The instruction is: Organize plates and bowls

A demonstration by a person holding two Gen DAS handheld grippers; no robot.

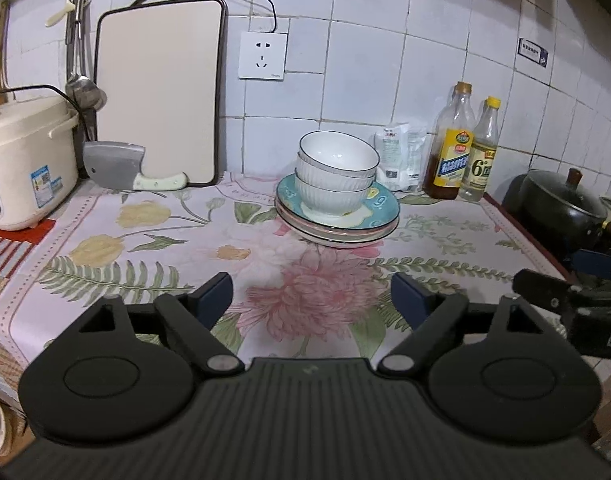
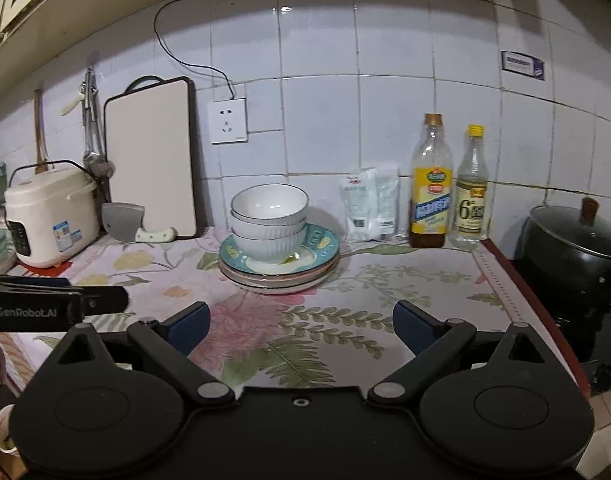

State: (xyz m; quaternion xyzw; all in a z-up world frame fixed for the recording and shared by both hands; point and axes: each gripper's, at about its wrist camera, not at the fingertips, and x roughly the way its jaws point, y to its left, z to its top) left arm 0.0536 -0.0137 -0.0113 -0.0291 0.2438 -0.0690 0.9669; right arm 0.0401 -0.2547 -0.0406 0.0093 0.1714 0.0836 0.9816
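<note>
Three white ribbed bowls (image 1: pixel 337 174) are nested in a stack on several stacked plates (image 1: pixel 379 210), the top plate teal with yellow marks. The pile stands on the floral cloth near the tiled wall; it also shows in the right wrist view, bowls (image 2: pixel 269 220) on plates (image 2: pixel 323 258). My left gripper (image 1: pixel 311 300) is open and empty, well short of the pile. My right gripper (image 2: pixel 301 328) is open and empty, also short of it. The right gripper's body shows at the right edge of the left wrist view (image 1: pixel 577 304).
A rice cooker (image 1: pixel 21 164), a cleaver (image 1: pixel 125 172) and a cutting board (image 1: pixel 159 92) stand at the back left. Two bottles (image 1: pixel 463 148) and a white packet (image 1: pixel 401 156) stand right of the pile. A black lidded pot (image 2: pixel 577 252) sits on the stove at right.
</note>
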